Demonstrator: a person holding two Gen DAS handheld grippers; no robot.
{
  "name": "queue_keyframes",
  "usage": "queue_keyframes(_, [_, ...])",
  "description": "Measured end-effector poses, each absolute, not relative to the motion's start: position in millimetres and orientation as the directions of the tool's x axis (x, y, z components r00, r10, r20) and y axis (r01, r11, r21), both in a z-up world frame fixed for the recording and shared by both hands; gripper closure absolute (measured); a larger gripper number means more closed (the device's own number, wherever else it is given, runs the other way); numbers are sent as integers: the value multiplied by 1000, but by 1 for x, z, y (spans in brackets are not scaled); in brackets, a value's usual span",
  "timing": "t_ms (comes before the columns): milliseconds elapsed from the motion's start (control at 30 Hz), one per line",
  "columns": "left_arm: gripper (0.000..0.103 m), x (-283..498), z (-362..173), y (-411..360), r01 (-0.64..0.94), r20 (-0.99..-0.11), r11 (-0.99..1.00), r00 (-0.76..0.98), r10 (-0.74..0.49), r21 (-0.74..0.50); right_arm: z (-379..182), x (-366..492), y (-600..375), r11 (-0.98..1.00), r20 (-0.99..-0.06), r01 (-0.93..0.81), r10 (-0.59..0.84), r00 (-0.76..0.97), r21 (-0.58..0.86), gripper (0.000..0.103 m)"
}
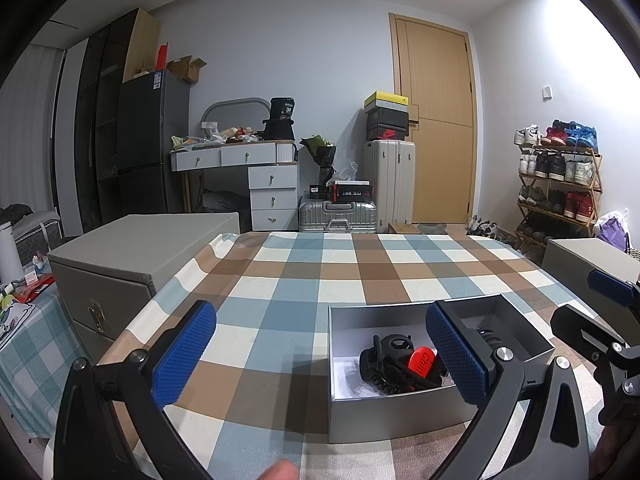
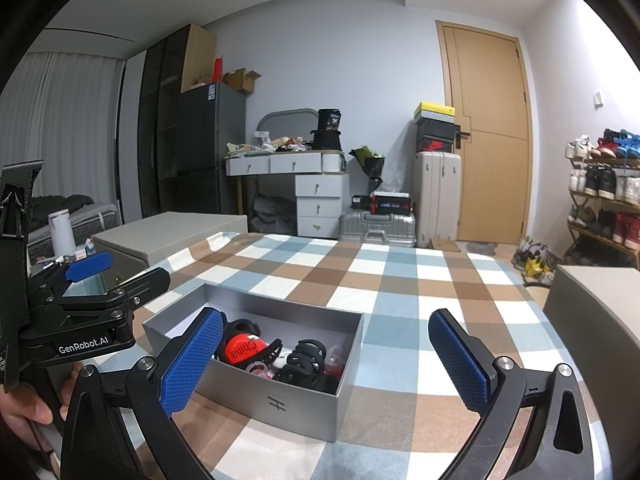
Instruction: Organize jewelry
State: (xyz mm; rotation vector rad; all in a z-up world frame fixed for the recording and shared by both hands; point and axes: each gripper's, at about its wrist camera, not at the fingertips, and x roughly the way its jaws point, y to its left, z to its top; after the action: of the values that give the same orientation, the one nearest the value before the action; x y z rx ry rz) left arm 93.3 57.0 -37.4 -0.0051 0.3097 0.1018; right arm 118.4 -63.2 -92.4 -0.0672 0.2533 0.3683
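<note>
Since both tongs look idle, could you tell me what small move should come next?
Probably lower the open right tongs into the open grey cardboard box toward the black plastic claw hair clip; it lies exposed there, and neither the right nor the left tongs hold anything.

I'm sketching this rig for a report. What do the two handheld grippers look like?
Both match: the left gripper and right gripper have black angular frames with silver bolts and two fingers faced with blue textured pads. From the right wrist view, the left gripper's body bears white "GenRobot.AI" lettering. No sleeves or cables are visible.
</note>
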Motion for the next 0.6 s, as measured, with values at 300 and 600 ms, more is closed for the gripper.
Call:
queue_keyframes(300, [1, 93, -37, 57, -101, -305, 995, 947, 99, 10, -92, 118, -63, 931, -257, -364, 348, 902, -19, 0])
queue_keyframes(600, [1, 93, -37, 57, -101, -305, 995, 947, 99, 11, -92, 118, -64, 931, -257, -364, 348, 902, -19, 0])
